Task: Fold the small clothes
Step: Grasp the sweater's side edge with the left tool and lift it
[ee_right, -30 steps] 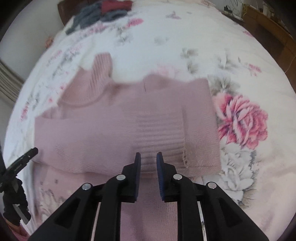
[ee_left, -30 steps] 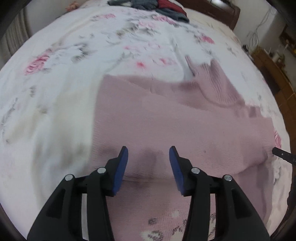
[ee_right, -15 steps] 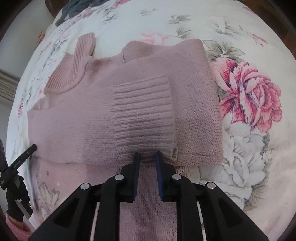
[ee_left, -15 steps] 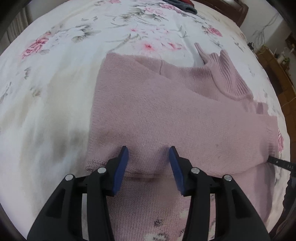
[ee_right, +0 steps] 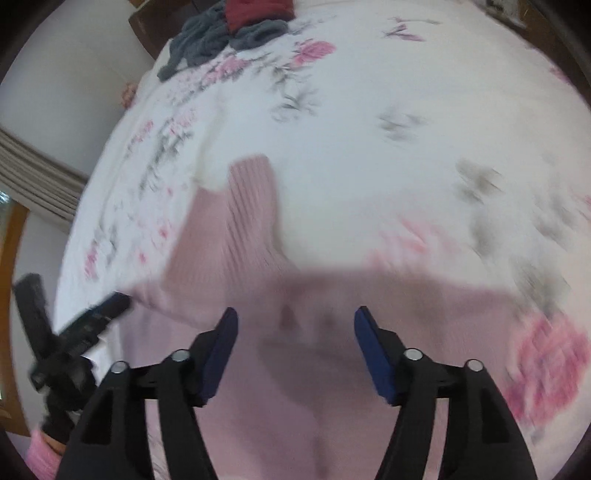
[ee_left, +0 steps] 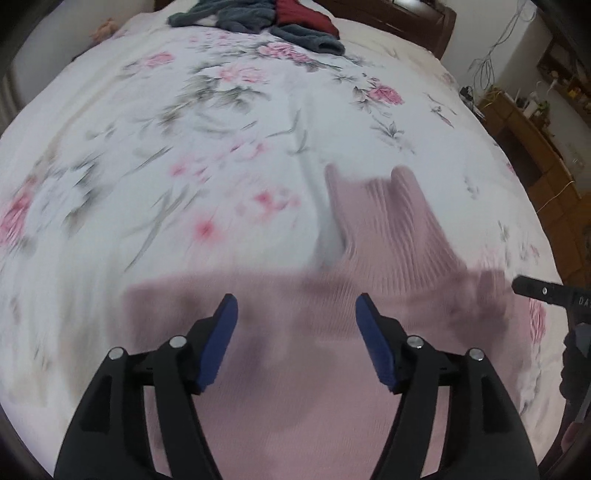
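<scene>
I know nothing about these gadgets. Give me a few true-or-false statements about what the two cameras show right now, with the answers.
1. The left gripper is wide open. True.
2. The right gripper is clamped shut on the sweater. False: its jaws are spread apart with nothing between them.
3. The pink sweater lies on a floral bedspread. True.
4. The pile of dark clothes sits on top of the pink sweater. False: it lies at the far end of the bed, well apart.
5. The sweater's ribbed collar points away from the grippers. True.
</scene>
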### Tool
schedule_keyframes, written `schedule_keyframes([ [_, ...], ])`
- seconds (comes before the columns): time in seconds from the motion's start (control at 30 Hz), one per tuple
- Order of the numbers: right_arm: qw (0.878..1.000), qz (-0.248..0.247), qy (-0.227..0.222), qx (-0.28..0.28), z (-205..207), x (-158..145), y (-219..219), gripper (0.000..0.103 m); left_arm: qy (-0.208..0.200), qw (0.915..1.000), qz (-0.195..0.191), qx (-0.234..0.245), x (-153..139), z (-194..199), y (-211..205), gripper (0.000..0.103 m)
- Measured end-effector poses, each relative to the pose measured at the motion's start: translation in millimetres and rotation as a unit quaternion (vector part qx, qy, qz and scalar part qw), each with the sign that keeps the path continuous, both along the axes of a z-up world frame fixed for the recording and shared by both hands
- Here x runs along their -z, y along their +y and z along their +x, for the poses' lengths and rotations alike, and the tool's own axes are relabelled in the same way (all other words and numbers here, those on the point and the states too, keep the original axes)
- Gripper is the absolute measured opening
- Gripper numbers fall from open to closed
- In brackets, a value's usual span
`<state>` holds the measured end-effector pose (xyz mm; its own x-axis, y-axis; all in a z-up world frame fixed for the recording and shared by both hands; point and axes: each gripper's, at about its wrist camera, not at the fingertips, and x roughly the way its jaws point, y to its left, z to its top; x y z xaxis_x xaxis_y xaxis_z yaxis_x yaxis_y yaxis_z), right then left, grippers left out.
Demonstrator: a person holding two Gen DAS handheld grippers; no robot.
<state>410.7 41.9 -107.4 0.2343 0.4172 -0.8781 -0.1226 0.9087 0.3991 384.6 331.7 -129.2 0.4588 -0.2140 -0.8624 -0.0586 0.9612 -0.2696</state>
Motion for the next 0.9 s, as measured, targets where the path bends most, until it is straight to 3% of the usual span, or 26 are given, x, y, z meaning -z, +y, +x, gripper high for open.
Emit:
schedule_keyframes([
  [0.07, 1.000, 0.019, 0.015, -0.005, 26.8, 9.2, 12.4, 0.067, 0.001, 1.0000, -0.005, 0.008, 6.8, 23.8, -6.4, 0.066],
  [0.3, 1.000, -0.005, 0.020, -0.014, 73.8, 44.7, 51.0, 0.067, 0.024, 0.9992, -0.033, 0.003, 35.0, 75.9, -24.4, 0.066],
  [0.47, 0.998, 0.021, 0.047, 0.030, 87.6, 72.8, 52.6, 0.069, 0.035, 0.9981, -0.051, 0.002, 47.5, 89.6, -32.8, 0.064],
  [0.53, 0.998, 0.030, 0.046, 0.036, 90.4, 75.2, 55.4, 0.060, 0.039, 0.9968, -0.069, 0.000, 51.8, 91.8, -34.2, 0.047],
  [0.57, 0.998, 0.037, 0.047, 0.029, 91.4, 75.0, 58.8, 0.038, 0.043, 0.9962, -0.075, 0.004, 53.2, 92.3, -36.6, 0.027],
  [0.6, 0.997, 0.048, 0.053, 0.022, 92.5, 74.8, 62.3, 0.010, 0.047, 0.9955, -0.082, 0.010, 54.4, 92.3, -39.0, 0.017],
  [0.73, 0.999, 0.047, 0.017, 0.001, 81.1, 51.2, 67.0, 0.011, 0.033, 0.9950, -0.090, 0.027, 48.0, 86.5, -41.6, 0.008],
  [0.9, 0.994, 0.077, -0.053, -0.063, 39.1, 4.6, 60.7, 0.010, -0.039, 0.9863, -0.152, 0.052, 12.8, 48.8, -31.7, 0.008],
])
